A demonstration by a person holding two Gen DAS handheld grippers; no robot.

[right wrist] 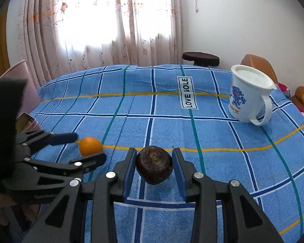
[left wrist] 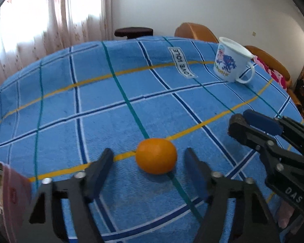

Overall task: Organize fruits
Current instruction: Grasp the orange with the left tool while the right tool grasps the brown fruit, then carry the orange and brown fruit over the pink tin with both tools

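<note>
An orange fruit (left wrist: 156,156) lies on the blue checked cloth (left wrist: 131,85), between and just ahead of the fingertips of my left gripper (left wrist: 149,158), which is open and apart from it. The orange also shows in the right wrist view (right wrist: 90,146), with the left gripper (right wrist: 89,146) around it. A dark brown round fruit (right wrist: 154,165) sits between the blue pads of my right gripper (right wrist: 154,156), which is closed on it just above the cloth. In the left wrist view the right gripper (left wrist: 241,119) shows from the side; the brown fruit is hidden there.
A white printed mug (left wrist: 232,60) with a lid stands at the far right of the table, also in the right wrist view (right wrist: 250,97). A pink container (left wrist: 14,198) is at the left edge. Chairs (left wrist: 194,32) and a dark stool (right wrist: 200,57) stand behind the table.
</note>
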